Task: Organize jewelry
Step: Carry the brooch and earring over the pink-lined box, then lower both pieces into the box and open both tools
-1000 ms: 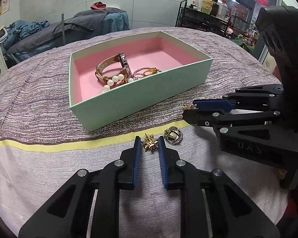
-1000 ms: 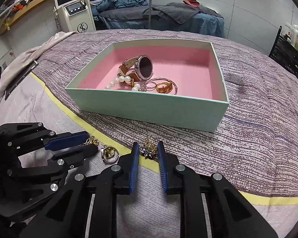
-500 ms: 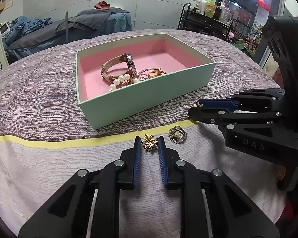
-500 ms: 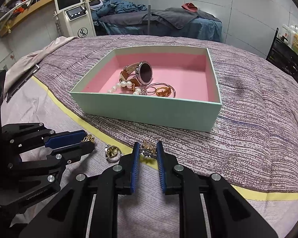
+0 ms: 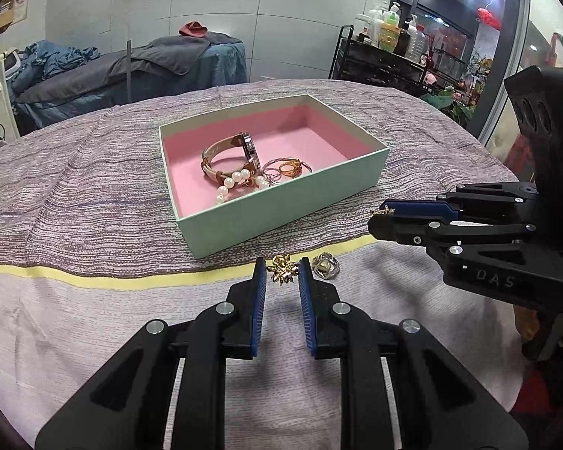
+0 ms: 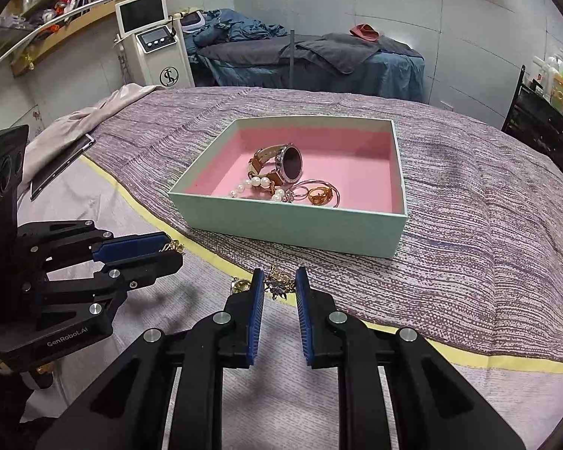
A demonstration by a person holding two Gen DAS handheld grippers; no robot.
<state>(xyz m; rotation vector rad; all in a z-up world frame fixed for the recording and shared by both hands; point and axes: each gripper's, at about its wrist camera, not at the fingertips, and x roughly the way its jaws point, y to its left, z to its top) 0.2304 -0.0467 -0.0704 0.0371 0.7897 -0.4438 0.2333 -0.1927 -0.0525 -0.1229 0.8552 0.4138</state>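
Note:
A mint box point(image 5: 281, 210) point(image 6: 281, 221) with a pink lining holds a watch point(image 5: 244, 150) point(image 6: 291, 163), a pearl string point(image 5: 236, 180) point(image 6: 251, 183) and thin rings point(image 5: 289, 167) point(image 6: 319, 195). My left gripper point(image 5: 281, 264) point(image 6: 170, 251) is shut on a gold floral piece point(image 5: 281, 270) in front of the box. My right gripper point(image 6: 279, 275) point(image 5: 379, 217) is shut on a gold and crystal piece point(image 6: 277, 283). Both hang a little above the cloth and cast shadows. A silver ring point(image 5: 324, 266) point(image 6: 240, 285) lies on the cloth between them.
The table carries a striped purple cloth point(image 6: 469, 225) with a yellow band point(image 5: 94, 281) near me. A tablet point(image 6: 62, 167) lies at the far left. Behind are a treatment bed point(image 5: 150, 63), a white machine point(image 6: 154, 45) and a bottle cart point(image 5: 394, 33).
Both grippers have risen and drawn back from the box, each keeping its piece between the fingertips. The box looks smaller and farther. The silver ring stays on the cloth.

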